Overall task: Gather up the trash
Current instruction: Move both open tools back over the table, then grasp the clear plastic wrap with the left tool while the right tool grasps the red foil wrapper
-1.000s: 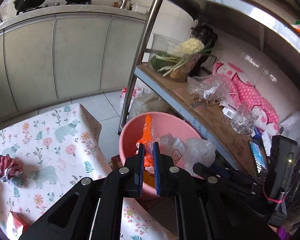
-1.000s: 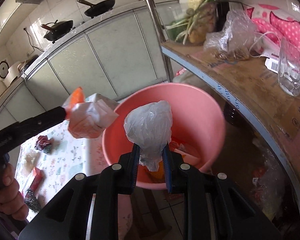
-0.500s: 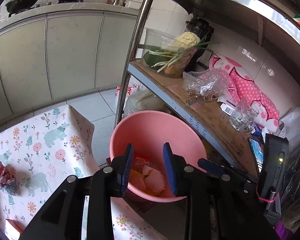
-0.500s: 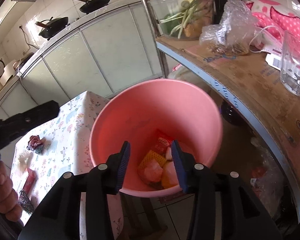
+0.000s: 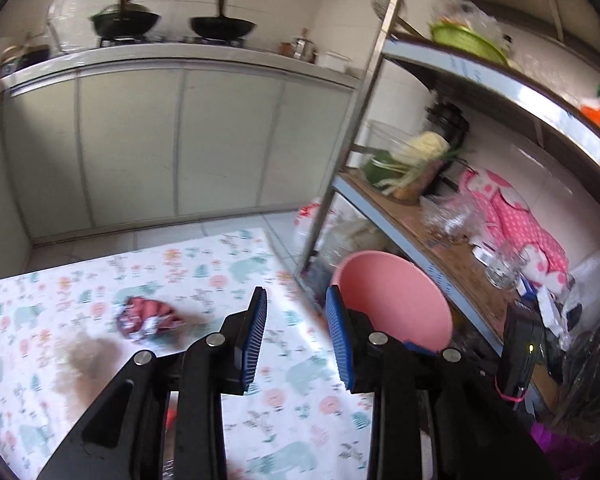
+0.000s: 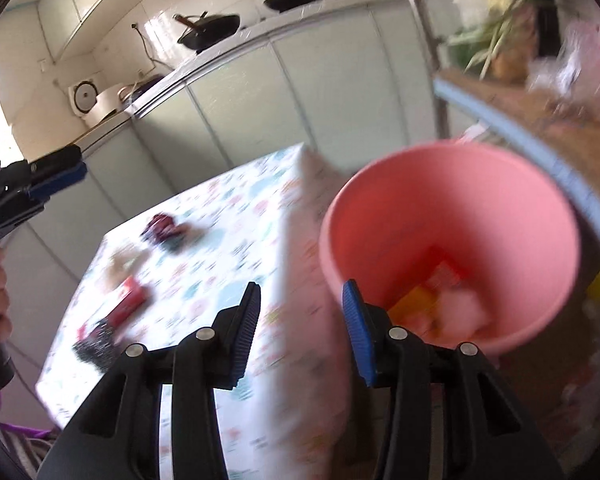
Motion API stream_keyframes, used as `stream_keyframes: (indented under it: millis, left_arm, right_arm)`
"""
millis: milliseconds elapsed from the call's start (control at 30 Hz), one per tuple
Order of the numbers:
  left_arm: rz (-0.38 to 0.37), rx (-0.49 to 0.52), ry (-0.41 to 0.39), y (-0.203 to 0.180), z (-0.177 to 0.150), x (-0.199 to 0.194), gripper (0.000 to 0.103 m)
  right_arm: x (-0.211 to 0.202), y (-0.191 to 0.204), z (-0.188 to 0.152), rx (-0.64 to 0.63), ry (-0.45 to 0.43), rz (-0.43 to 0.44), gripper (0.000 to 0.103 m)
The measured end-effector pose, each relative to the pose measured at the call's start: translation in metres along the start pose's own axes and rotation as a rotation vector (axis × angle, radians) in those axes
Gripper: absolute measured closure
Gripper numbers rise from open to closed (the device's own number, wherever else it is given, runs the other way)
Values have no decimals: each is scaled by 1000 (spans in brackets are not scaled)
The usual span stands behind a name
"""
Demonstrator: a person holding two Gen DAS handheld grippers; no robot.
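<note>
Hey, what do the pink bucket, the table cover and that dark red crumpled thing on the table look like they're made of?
Pink bucket: probably plastic, smooth and matte, with one even color and a thin rim.
Table cover: likely cloth or soft vinyl with a printed animal and flower pattern; it drapes over the edge.
Dark red crumpled thing: seems to be a foil or plastic wrapper, creased; blur leaves it uncertain.

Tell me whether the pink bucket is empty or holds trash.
Holds trash. The right wrist view looks into the pink bucket: red, yellow and pale wrappers lie at its bottom, well below the rim.
</note>
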State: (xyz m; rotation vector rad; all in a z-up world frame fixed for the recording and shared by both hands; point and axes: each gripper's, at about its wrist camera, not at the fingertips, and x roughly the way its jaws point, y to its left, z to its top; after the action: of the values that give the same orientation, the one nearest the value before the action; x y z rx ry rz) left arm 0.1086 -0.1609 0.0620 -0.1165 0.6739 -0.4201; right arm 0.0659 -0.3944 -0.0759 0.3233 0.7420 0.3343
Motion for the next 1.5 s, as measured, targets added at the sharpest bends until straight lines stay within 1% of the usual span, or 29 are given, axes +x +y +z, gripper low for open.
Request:
stream_keyframes:
  millis: [33,100,167,267,400,533,667,733,833,933,1000,1033,1133,1200,1267,1333,1400,1433,1500]
  left_arm:
    - [24,-15,-15,9,-1,-9,73]
    - [60,-46,-40,27,-3,-27,73]
    - [95,-79,-63,47,-8,-46,73]
    - [145,-107,-81,71,-18,-70,73]
    - [209,-149,-96,100,-32,-95,73]
    - [293,-176,-104,127,-56,-123,73]
    - [351,-212,-66,153,-79,-136,67]
    - [357,-228,-18,166,-87,-132,66]
    - [332,-232,37,174,-92,-121,66]
    - [298,-216,63,175,-89,-102,66]
    - [274,-194,82,175,-83,-83,66]
    - [266,-183,91,175,-80,-73,66]
    - [264,-183,127,182,-76,-46,66]
    - [268,-201,157,193,-76,-28,66]
    - [272,-220,191,202,-78,-12,66]
    - [267,-236,215,209,-81,-1,66]
    - [252,-240,223,212,-82,7,61]
    - [251,-240,222,212,-82,9,58]
    - [249,-238,223,214,-82,13,56]
  right_arm:
    - [1,5,-3,0,7,10,59]
    - [-2,14,-5,-29,-1,-5,59]
    - [-6,18,-6,-32,-15,-16,59]
    - [-7,24,-10,-52,-15,-55,59]
    - [-7,31,-15,-65,-19,-86,59]
    - [-5,32,-16,-63,-17,-108,59]
    - [-4,34,-16,-68,-2,-125,59]
    - [-8,37,-14,-67,-9,-130,59]
    - [-12,44,-8,-57,-15,-140,59]
    - [-8,65,0,-138,4,-159,59]
    - [2,83,8,-223,41,-205,59]
    - [7,91,14,-258,47,-203,59]
    - [22,109,28,-295,73,-138,59]
    - [40,125,38,-344,100,-101,59]
    - [63,146,51,-392,122,-43,59]
    - [87,164,59,-424,157,19,53]
    - [110,178,65,-455,182,45,51]
    - [119,184,66,-471,192,44,51]
    - [142,193,67,-497,220,57,51]
